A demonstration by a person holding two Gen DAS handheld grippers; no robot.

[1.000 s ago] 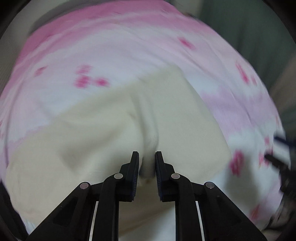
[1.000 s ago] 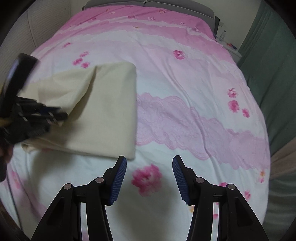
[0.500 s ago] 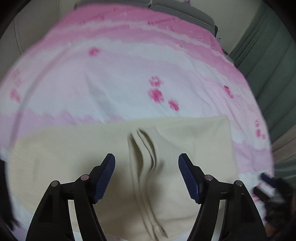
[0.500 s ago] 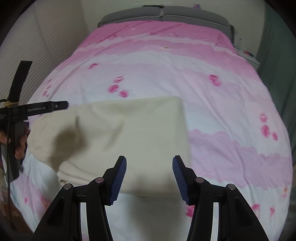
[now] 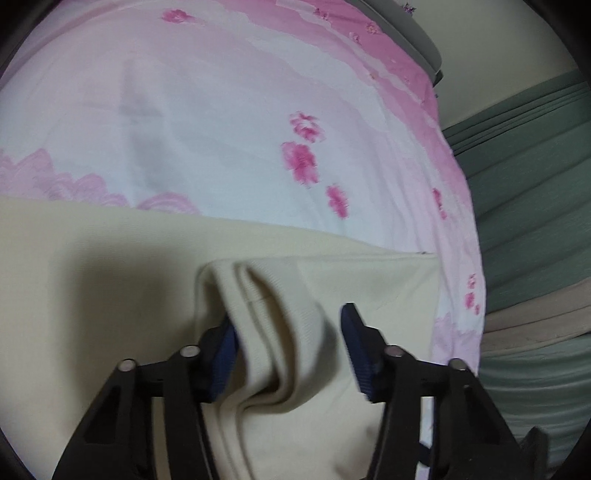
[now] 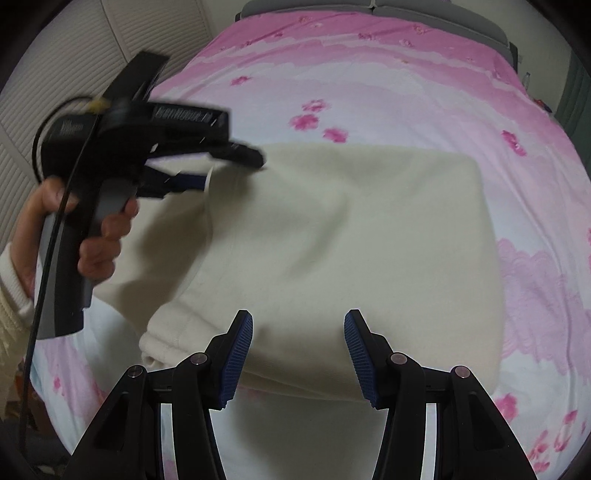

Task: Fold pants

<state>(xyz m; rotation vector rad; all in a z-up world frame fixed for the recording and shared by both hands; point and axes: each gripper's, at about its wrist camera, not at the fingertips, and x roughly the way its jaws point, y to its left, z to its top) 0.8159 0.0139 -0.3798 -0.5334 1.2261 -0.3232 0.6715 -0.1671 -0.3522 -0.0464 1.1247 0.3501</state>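
The cream pants (image 6: 351, 236) lie folded flat on the pink flowered bed cover (image 6: 369, 85). In the left wrist view the pants (image 5: 110, 280) fill the lower half, with a raised ribbed fold (image 5: 273, 314) between my open fingers. My left gripper (image 5: 290, 332) is open, its jaws either side of that fold. It also shows in the right wrist view (image 6: 236, 162), held by a hand at the pants' left edge. My right gripper (image 6: 298, 332) is open and empty, just above the pants' near edge.
The bed's grey headboard (image 6: 373, 7) is at the far end. Green curtains (image 5: 535, 177) hang to the right of the bed. A white louvred door (image 6: 74, 59) stands to the left. The bed cover (image 5: 184, 110) stretches beyond the pants.
My left gripper let go of the pants fold and opened, then dropped closer over it. The pants settled flat. My right gripper moved left over the pants' near edge.
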